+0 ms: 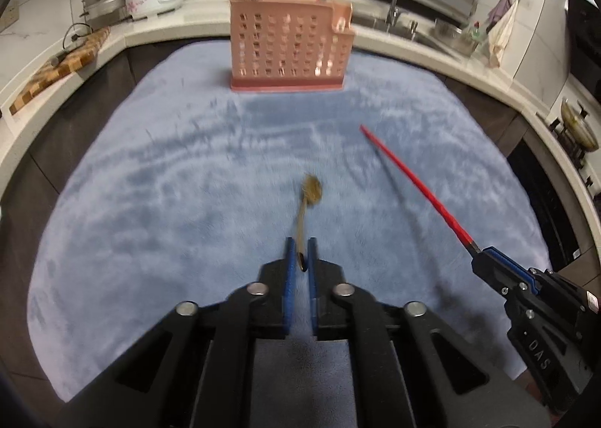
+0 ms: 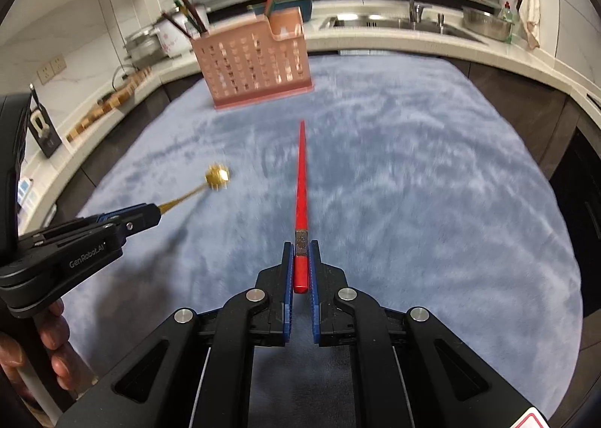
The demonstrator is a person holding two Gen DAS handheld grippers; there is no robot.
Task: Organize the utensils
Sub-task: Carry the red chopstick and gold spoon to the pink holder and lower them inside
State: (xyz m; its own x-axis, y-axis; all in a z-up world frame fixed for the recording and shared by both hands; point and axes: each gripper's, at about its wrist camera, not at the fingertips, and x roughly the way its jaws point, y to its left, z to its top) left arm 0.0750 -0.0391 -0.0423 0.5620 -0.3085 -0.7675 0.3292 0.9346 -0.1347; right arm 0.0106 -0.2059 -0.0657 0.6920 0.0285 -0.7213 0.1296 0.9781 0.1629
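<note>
Two tilted tongs [image 1: 299,251] [image 2: 300,255]; spoon [image 1: 311,190], chopstick [image 2: 301,172]

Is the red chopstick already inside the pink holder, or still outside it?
Outside. The right gripper is shut on the red chopstick, which points toward the pink holder over the blue cloth.

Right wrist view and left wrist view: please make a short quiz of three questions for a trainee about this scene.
1. True or false: the right gripper is shut on a red chopstick.
2. What does the left gripper hold? A) gold spoon B) knife C) brush
3. Fill in: the pink holder stands on the blue ____.

Key: 1 true. 2 A, the gold spoon. 3 cloth.
</note>
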